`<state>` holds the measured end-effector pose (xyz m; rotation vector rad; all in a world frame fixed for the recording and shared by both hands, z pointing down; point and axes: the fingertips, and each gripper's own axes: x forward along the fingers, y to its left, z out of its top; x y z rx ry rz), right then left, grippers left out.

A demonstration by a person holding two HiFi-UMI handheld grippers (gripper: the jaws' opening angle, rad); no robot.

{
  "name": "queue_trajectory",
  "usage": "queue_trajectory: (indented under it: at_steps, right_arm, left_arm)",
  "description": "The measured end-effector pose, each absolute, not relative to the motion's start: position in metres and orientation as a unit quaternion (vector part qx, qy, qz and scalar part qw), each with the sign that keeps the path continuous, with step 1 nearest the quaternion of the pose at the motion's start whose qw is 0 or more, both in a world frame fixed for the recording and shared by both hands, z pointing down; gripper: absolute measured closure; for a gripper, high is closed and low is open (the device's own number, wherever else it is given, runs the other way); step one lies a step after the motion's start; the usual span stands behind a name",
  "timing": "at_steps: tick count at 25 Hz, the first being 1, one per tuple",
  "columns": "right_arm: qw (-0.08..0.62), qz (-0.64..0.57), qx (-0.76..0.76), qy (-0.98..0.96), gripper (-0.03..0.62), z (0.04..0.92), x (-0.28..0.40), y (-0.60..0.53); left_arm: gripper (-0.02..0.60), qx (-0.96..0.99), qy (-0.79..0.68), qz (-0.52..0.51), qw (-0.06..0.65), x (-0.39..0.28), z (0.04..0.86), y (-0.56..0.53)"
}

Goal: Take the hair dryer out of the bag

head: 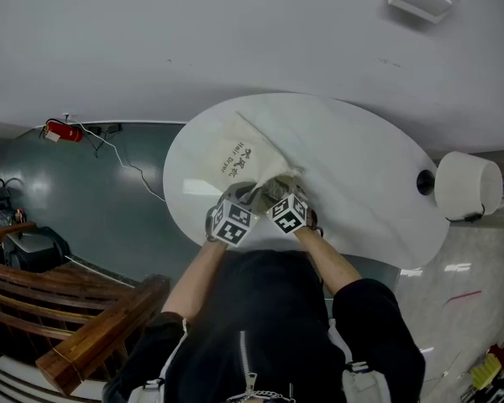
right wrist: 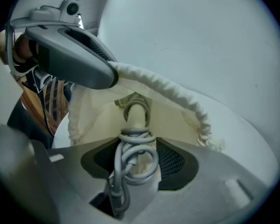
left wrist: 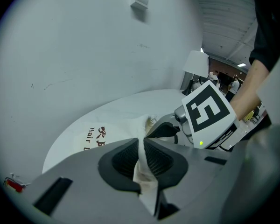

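Mid-extraction. Left gripper [left wrist: 143, 141] pinches the bag [left wrist: 113, 129] rim; right gripper [right wrist: 136, 143] clamps the hair dryer [right wrist: 136, 119] handle inside the mouth. Next, probably: draw it straight out, bag held.

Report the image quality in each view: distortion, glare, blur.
Head view: wide-angle bending warps the white table into an oval; glare on the glossy floor at right. Left gripper view: black corners; the bag pinched in the left hand-held gripper looks soft up close. Right gripper view: black corners too; the coiled cord of the hair dryer in the right hand-held gripper is sharp.
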<state>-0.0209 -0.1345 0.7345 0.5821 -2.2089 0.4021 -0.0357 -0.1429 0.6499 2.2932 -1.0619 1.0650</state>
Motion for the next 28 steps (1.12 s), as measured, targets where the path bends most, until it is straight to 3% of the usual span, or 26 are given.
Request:
queue_trajectory:
  at_steps: [28]
  right_arm:
    - [0.408, 0.174, 0.237, -0.864, 0.367, 0.729, 0.021, -0.108]
  left_arm:
    - [0.545, 0.823, -0.363, 0.387, 0.204, -0.026, 0.661, -0.141]
